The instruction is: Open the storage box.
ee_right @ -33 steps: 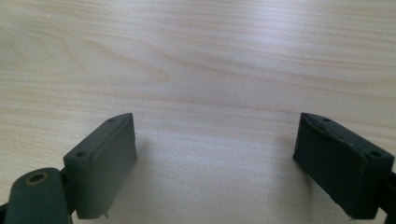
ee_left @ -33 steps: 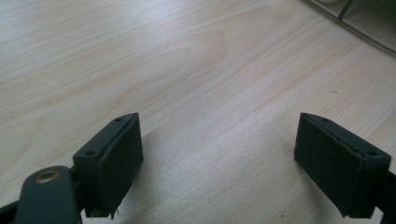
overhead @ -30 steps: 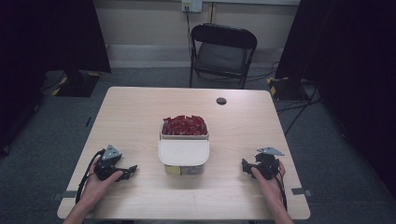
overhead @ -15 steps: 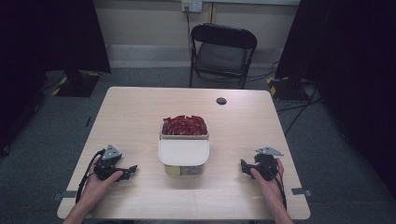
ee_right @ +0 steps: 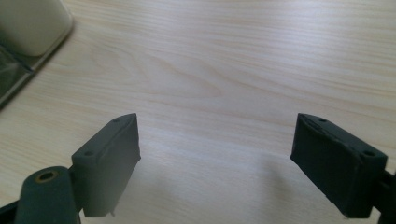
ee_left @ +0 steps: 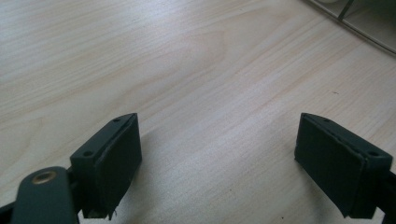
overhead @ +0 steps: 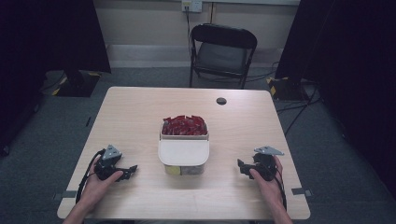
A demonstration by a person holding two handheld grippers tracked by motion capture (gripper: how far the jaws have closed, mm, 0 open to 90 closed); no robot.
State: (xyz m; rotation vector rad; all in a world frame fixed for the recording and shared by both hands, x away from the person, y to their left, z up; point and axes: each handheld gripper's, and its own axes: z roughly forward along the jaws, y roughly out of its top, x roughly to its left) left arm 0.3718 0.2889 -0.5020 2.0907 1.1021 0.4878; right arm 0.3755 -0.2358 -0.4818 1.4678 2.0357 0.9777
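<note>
In the middle of the bench point(overhead: 140, 112) stands a clear container point(overhead: 183, 163) with a white lid point(overhead: 183, 152) resting on top, red packets point(overhead: 184, 125) heaped at its far end. The left tongs point(overhead: 132, 168) and right tongs point(overhead: 240, 165) lie on either side of it (well apart from it), both spread wide with bare wood between their jaws.

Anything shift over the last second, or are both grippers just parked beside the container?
Hardly anything. The right gripper has just eased its jaws in slightly; they stand open with nothing between them. The left gripper is open and unmoved. The lidded container and the box of red packets behind it stayed put.
</note>
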